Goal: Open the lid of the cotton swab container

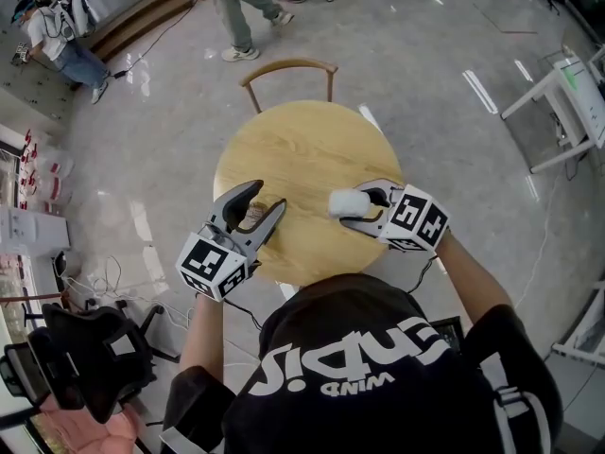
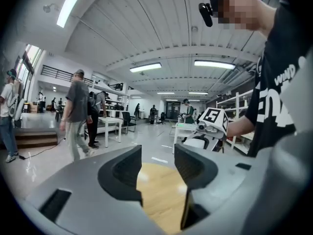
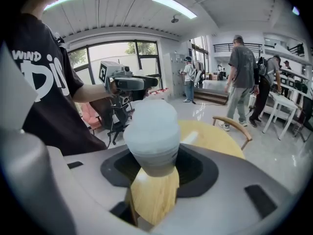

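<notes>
Round wooden table (image 1: 302, 149), chair (image 1: 288, 69) tucked behind it, glossy floor (image 1: 425, 93) all around. Left gripper (image 1: 268, 197) is spread wide with nothing in it. Right gripper (image 1: 354, 208) is clamped on the white cotton swab container (image 1: 342, 200).

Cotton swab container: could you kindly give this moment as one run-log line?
right claw: shut on white cylindrical plastic cotton swab container | left claw: open, empty | both over round light wooden table

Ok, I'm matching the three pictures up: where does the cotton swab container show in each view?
Head view: cotton swab container right of centre, held in the right gripper over the round wooden table.
Left gripper view: small white shape right of centre, probably it.
Right gripper view: centre, between the jaws.
Shared landmark: the table.
</notes>
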`<state>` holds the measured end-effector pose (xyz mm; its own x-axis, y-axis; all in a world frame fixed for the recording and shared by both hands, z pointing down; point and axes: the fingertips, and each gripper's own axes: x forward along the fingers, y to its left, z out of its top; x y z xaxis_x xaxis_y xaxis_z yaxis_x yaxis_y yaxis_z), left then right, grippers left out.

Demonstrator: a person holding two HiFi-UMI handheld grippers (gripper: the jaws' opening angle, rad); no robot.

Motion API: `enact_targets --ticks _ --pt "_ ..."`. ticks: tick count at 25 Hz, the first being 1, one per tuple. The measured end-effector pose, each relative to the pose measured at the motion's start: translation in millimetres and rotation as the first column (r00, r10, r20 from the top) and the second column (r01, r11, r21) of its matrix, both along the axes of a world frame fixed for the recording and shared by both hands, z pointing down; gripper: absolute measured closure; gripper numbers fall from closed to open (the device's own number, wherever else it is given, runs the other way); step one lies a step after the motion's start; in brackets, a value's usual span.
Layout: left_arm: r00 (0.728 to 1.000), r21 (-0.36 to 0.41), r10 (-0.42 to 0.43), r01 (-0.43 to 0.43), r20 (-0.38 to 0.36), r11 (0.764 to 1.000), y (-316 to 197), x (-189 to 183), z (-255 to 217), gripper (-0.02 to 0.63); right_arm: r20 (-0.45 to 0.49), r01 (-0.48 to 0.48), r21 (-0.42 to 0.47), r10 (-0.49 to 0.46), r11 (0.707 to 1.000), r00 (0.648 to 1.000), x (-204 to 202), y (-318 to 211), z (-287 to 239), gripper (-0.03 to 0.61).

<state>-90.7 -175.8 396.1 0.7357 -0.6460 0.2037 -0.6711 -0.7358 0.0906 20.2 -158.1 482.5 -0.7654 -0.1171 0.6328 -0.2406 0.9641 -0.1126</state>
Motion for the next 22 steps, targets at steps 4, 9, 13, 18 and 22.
enact_targets --ticks 4,9,13,18,22 --pt "0.994 -0.012 0.109 -0.109 -0.003 0.994 7 21 0 0.399 0.015 0.010 -0.006 -0.010 1.000 1.000 -1 2 -9 0.385" --pt "0.981 -0.009 0.195 -0.195 -0.017 0.981 12 45 -5 0.394 0.021 0.024 -0.008 -0.024 1.000 1.000 0 4 -16 0.385" --pt "0.959 -0.013 0.281 -0.282 -0.023 0.959 20 64 -5 0.394 0.033 0.033 -0.017 -0.032 0.999 0.999 -5 8 -16 0.385" --pt "0.937 -0.009 0.347 -0.348 -0.027 0.938 29 78 -7 0.394 0.041 0.053 -0.029 -0.052 0.998 0.998 -12 14 -17 0.385" --pt "0.927 -0.007 0.371 -0.371 -0.050 0.928 33 83 -11 0.394 0.035 0.055 -0.035 -0.054 0.998 0.998 -9 16 -16 0.385"
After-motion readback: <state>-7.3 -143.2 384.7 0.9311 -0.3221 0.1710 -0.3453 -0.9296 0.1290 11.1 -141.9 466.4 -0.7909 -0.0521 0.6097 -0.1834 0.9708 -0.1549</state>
